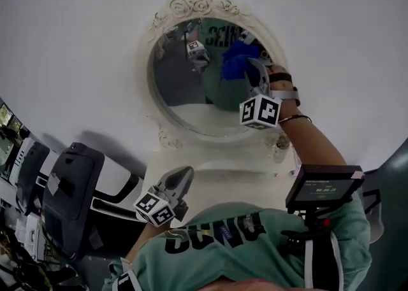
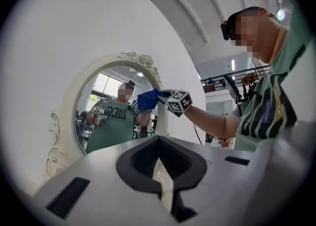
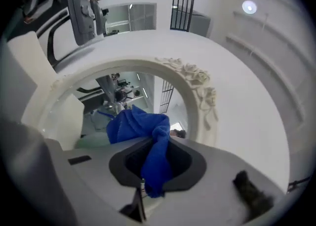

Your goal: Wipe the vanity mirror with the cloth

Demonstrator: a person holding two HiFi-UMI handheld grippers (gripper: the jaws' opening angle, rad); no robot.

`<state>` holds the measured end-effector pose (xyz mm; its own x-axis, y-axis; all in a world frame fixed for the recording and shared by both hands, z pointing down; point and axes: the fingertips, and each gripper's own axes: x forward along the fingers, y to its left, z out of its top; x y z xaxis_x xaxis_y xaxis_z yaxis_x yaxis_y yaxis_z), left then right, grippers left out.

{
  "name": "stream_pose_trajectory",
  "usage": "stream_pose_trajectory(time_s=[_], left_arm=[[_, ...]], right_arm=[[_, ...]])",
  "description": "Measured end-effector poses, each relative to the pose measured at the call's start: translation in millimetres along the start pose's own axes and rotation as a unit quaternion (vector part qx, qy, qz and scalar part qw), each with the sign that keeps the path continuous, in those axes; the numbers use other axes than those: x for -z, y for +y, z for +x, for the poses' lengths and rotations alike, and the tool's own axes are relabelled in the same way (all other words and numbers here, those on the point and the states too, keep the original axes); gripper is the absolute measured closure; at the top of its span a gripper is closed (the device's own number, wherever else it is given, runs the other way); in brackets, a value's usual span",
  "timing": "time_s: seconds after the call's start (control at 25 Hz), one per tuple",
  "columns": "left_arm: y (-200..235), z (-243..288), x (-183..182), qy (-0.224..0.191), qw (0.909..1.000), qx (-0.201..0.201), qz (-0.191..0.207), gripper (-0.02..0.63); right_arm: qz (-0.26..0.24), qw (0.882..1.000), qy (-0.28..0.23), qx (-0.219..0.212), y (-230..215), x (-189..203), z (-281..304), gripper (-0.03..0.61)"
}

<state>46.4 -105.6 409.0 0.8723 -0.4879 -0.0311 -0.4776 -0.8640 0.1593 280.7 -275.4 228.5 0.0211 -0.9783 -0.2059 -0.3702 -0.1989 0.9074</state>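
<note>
An oval vanity mirror (image 1: 182, 86) in an ornate white frame hangs on the white wall, above a pale vanity top (image 1: 220, 175). My right gripper (image 1: 254, 72) is shut on a bunched blue cloth (image 1: 237, 60), which rests against the glass at its upper right. In the right gripper view the cloth (image 3: 143, 128) hangs out of the right gripper (image 3: 150, 180) in front of the mirror (image 3: 123, 84). My left gripper (image 1: 183, 178) is held low over the vanity top, away from the glass, shut with nothing in it. The left gripper view shows this gripper (image 2: 165, 190), the mirror (image 2: 106, 116) and the cloth (image 2: 147, 99).
Dark chairs (image 1: 73, 188) stand at the lower left beside the vanity. A small glass item (image 1: 280, 143) sits on the vanity top under the mirror's right edge. A black screen unit (image 1: 324, 188) is mounted on the person's chest at the lower right.
</note>
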Motion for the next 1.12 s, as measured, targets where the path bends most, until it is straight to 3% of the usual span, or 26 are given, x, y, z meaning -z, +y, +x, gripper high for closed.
stream_pose_trajectory(time_s=[0.12,0.24,0.44,0.72,0.88,1.12], left_arm=[[10,-10,-7,-0.008,1.0,0.0,0.002,0.604],[27,-17,-10,-0.013,0.9999,0.007,0.001,0.604],[58,-26,-16,-0.022,0.9995,0.021,-0.004,0.604],[84,-45,-14,-0.016,0.9995,0.012,-0.025,0.604],[91,-39,-7,-0.006,0.9993,0.015,-0.034,0.604],[79,-30,19,0.044,0.9973,0.028,-0.051,0.604]], right_arm=[[-0.039,0.998,0.01,0.052,-46,-17,17,0.524],[-0.067,0.995,0.015,0.076,-62,-35,29,0.523],[-0.09,0.991,0.046,0.091,-62,-51,58,0.523],[-0.094,0.989,0.077,0.088,-56,-38,64,0.525],[-0.099,0.989,0.079,0.076,-28,-26,62,0.526],[-0.097,0.99,0.097,0.019,83,29,22,0.526]])
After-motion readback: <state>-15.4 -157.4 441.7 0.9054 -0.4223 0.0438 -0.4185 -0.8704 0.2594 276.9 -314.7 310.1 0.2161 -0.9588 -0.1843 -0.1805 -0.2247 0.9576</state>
